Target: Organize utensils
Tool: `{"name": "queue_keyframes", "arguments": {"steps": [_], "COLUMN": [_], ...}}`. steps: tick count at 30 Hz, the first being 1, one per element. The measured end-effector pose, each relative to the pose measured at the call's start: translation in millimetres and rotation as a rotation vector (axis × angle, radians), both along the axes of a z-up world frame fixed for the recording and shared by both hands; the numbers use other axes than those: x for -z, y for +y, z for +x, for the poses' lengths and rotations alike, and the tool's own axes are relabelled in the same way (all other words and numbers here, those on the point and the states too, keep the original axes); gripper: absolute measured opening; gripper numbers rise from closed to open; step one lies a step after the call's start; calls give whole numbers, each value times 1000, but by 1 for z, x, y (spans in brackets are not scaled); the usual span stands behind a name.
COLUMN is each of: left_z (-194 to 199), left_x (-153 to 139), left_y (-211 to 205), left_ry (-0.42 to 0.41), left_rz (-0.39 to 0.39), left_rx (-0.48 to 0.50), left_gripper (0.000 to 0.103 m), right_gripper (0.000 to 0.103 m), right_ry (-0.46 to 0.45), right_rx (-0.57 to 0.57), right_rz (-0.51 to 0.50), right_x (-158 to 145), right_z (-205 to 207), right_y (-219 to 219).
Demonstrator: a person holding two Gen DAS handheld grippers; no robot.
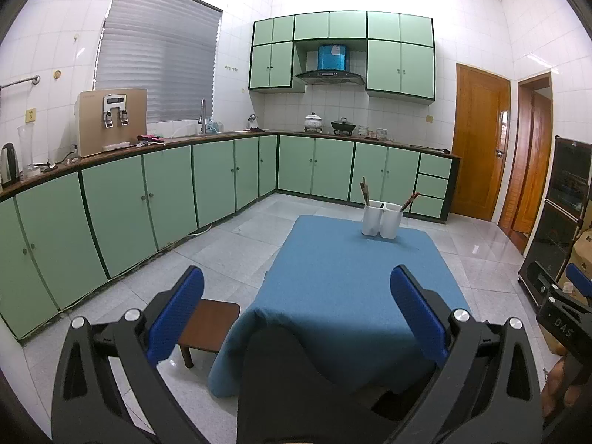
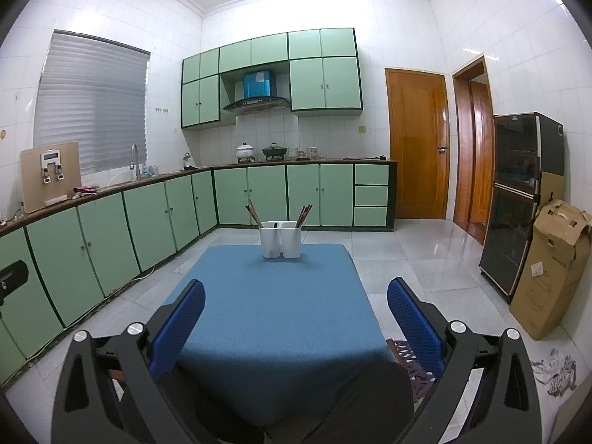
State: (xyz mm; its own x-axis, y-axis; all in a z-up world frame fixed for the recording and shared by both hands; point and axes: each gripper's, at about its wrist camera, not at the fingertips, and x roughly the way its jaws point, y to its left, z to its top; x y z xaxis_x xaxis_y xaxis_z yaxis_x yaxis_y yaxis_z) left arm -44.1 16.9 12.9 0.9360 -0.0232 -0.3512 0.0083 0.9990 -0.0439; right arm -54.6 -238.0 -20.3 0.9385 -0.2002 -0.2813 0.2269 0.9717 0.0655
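Both my tools, left tool (image 1: 296, 314) and right tool (image 2: 296, 318), are spread wide and empty. The chopstick holder (image 2: 280, 239) sits straight ahead at the desk's (image 2: 273, 314) far end, more squarely ahead of the right one.

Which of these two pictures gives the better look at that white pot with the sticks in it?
The right wrist view: the white utensil holder sits nearly centred between the open gripper's fingers, both compartments facing the camera, brown utensils clear. The left wrist view shows the same holder off to the right and turned slightly.
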Motion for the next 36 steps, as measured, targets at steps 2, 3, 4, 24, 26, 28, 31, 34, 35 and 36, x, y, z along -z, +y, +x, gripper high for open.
{"name": "queue_keyframes", "arguments": {"steps": [2,3,4,24,26,28,31,34,35,36], "left_z": [0,0,0,0,0,0,0,0,1,1], "left_x": [0,0,0,-1,-1,-1,-1,-1,-1,-1], "left_y": [0,0,0,-3,-3,-3,-3,-4,-5,-5], "left_ry": [1,2,2,6,6,6,6,5,5,6], "left_rz": [-1,-2,-2,-4,-2,-3,-3,-2,-2,-2], "left_rx": [2,4,4,8,8,9,9,10,11,10], "left_gripper": [98,98,98,98,98,98,98,98,98,98], "right_gripper": [97,97,97,97,97,97,97,97,97,97], "right_ry": [0,1,3,5,6,7,5,7,7,7], "right_rx": [0,-1,-2,3,2,2,3,2,3,3], "right_rz": [1,0,3,18,18,17,17,18,17,17], "right_x": [0,0,1,0,0,0,0,0,0,0], "right_z": [0,0,0,1,2,2,2,2,2,2], "right_y": [0,0,0,8,9,9,10,10,10,10]}}
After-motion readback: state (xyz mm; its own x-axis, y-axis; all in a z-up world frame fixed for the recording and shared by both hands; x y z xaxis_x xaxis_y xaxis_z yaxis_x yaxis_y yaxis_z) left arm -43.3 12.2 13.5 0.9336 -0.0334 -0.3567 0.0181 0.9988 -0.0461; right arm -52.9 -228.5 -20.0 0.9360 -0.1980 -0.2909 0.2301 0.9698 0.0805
